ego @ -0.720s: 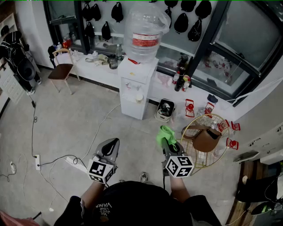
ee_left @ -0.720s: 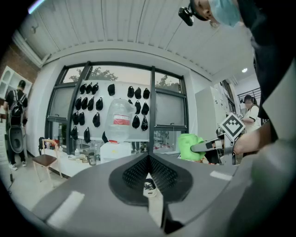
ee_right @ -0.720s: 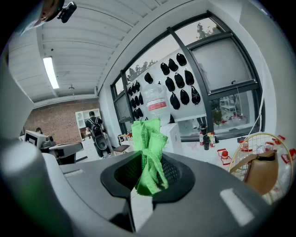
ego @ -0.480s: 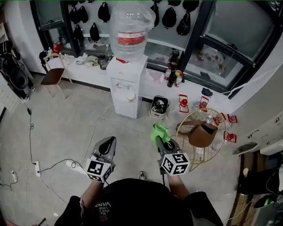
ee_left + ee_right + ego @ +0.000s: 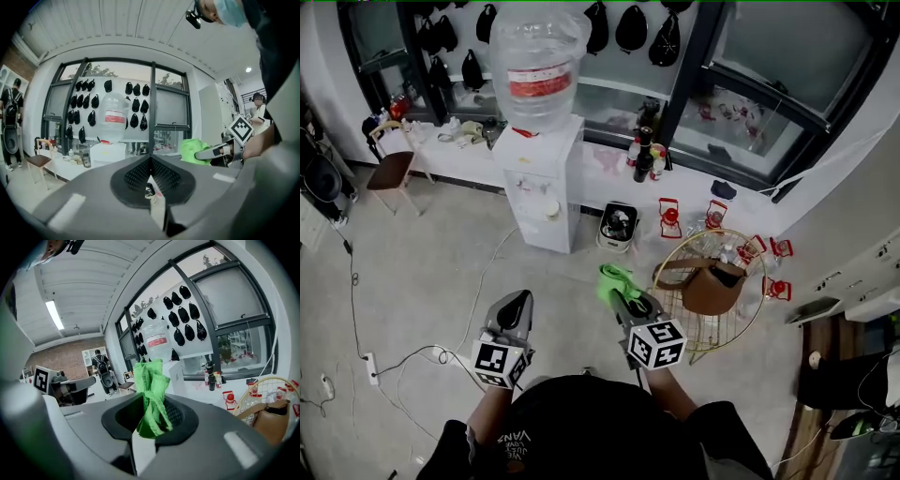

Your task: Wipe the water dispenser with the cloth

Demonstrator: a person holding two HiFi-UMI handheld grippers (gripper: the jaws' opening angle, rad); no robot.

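The white water dispenser [image 5: 543, 187] stands against the far wall ledge, a clear bottle [image 5: 535, 67] with a red label on top. It shows small in the left gripper view as the dispenser [image 5: 108, 152] and behind the cloth in the right gripper view [image 5: 178, 373]. My right gripper [image 5: 622, 294] is shut on a bright green cloth [image 5: 615, 279], which sticks up between the jaws [image 5: 151, 397]. My left gripper [image 5: 516, 306] is shut with nothing in it, left of the right one. Both hang well short of the dispenser.
A gold wire basket [image 5: 713, 296] holding a brown bag [image 5: 706, 286] stands just right of my right gripper. A small black appliance [image 5: 618, 226] and red lanterns [image 5: 669, 216] line the wall. A chair [image 5: 394, 167] is far left; cables and a power strip [image 5: 370, 368] cross the floor.
The view has shifted: the dispenser and basket slid left and nearer in the head view. Both grippers keep their grip and spacing, the cloth still held.
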